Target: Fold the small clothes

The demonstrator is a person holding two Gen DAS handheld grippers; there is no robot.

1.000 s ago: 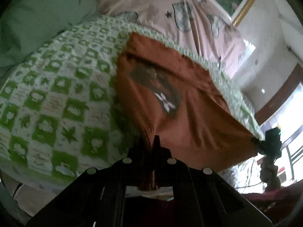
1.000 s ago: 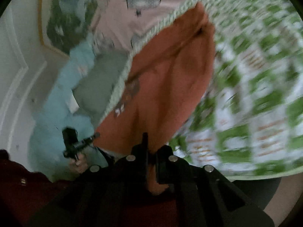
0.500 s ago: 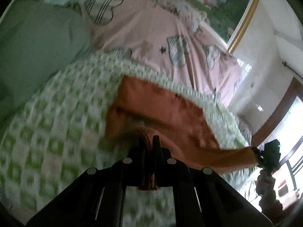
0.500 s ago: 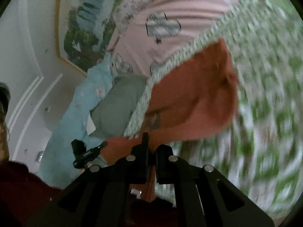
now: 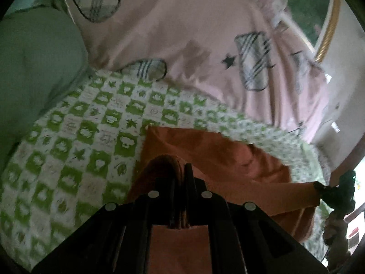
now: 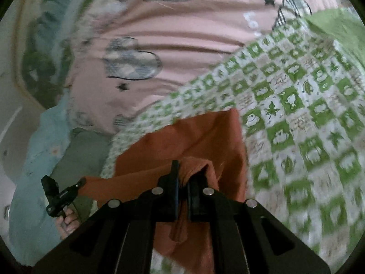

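Left gripper: jaws pressed together on a bunched edge of the orange garment; seen small in the right wrist view too
Right gripper: pinching another bunch of the same cloth; a strip hangs below the jaws
Orange garment: lifted at both held ends, taut between them; the rest lies on the green checked blanket
Pink sheet: beyond the blanket; printed with plaid hearts
Hand: below the far gripper

A bedroom at home: green checked blanket on a bed, pink heart-print quilt beyond, framed picture far right
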